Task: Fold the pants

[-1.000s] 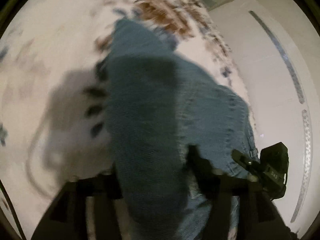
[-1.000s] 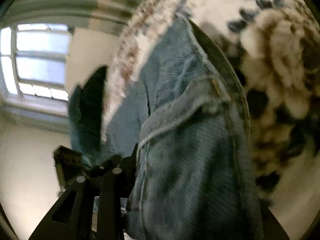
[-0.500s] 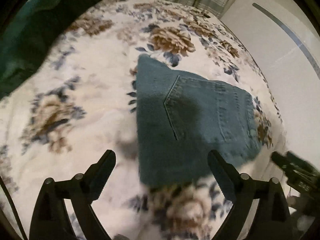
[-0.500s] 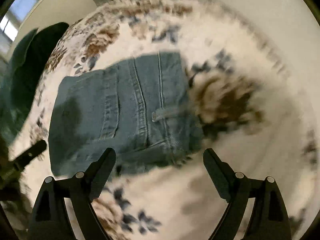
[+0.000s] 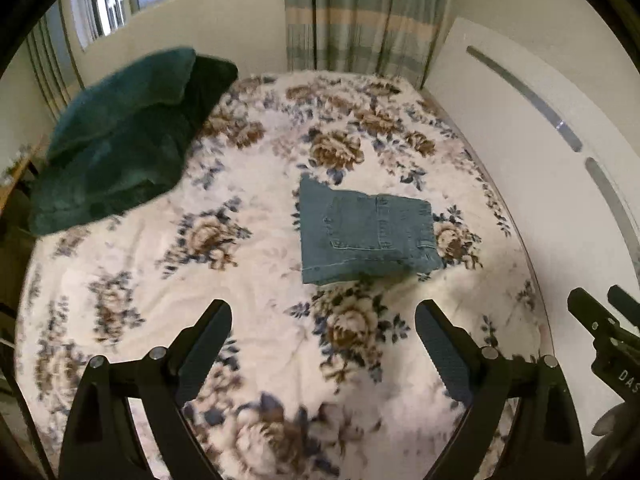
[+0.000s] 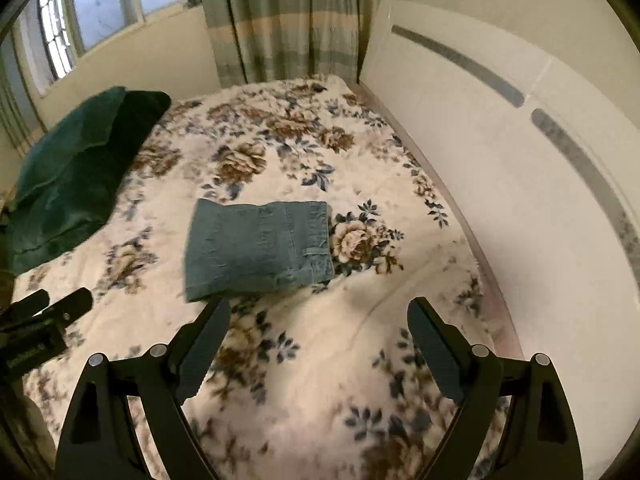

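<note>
Broadly, the floral blanket (image 5: 248,280) covers the whole bed and fills both views, with a white headboard (image 6: 500,168) running along its 3 o'clock side and striped curtains (image 5: 360,20) hanging at 12 o'clock. A dark green pillow (image 5: 120,136) lies heaped at about 10 o'clock on the bed. Near the middle of the blanket, a little toward 1 o'clock in the left wrist view, lie the jeans (image 5: 368,236), folded into a compact, roughly square stack with a back pocket facing up and the waistband edge toward 3 o'clock. The stack looks flat and tidy, with no leg trailing out.

Both tools hang above the bed, well apart from the denim. The left gripper (image 5: 324,344) has its jaws spread wide with nothing between them, and the right gripper (image 6: 320,340) is the same: wide and empty.

Judging by this, the folding is essentially done; at most a small squaring of the near edge remains.
</note>
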Tool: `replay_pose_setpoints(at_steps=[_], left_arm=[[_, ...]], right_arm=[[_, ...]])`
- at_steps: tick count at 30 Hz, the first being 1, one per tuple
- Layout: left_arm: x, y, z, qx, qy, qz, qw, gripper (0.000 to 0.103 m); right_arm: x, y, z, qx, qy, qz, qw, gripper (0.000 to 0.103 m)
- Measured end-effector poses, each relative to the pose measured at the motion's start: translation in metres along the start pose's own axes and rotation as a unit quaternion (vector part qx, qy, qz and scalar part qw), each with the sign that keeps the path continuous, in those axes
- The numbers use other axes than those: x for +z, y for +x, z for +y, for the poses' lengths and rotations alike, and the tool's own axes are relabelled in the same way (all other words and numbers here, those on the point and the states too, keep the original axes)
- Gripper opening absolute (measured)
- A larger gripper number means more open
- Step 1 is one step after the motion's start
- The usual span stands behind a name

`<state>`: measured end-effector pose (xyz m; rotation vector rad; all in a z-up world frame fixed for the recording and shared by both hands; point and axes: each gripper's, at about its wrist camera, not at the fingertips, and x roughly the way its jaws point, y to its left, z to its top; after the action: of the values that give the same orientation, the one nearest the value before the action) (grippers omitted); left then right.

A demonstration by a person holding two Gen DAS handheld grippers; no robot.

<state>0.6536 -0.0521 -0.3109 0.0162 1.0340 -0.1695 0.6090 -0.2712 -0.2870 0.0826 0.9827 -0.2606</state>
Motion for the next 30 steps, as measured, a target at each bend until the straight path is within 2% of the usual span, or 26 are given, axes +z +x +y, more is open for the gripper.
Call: replay_pose_setpoints(at_steps=[8,17,22,23,25,30], left_arm=[[-0.03,-0.128,-0.005,0.001,-0.003,-0.027,0.9996,0.094],[-0.063,-0.245,-0.007,0.001,-0.007,-0.052,0.9986,0.094],[-0.07,-0.291,-0.004,0.018,-0.007,-0.074,0.9971,0.094],[-0.071,-0.301,-0.003,0.02,-0.009,-0.08,0.9966,0.1],[-0.074,-0.32,-0.002,0.026,-0.01,-0.093,0.9953,0.101],[-0.083,-0.351,-0.006,0.041,-0.007,-0.108,0.9933,0.102]], right_arm=[[-0.028,-0.158,-0.011,0.009,-0.011,-0.029,0.999,0.094],[-0.058,-0.296,-0.013,0.03,-0.027,-0.049,0.998,0.096],[-0.068,-0.364,-0.017,0.044,-0.023,-0.061,0.997,0.096],[-0.07,-0.375,-0.017,0.044,-0.023,-0.065,0.997,0.097],[-0.072,-0.403,-0.018,0.044,-0.024,-0.077,0.996,0.097],[-0.07,-0.448,-0.019,0.042,-0.034,-0.096,0.994,0.099]])
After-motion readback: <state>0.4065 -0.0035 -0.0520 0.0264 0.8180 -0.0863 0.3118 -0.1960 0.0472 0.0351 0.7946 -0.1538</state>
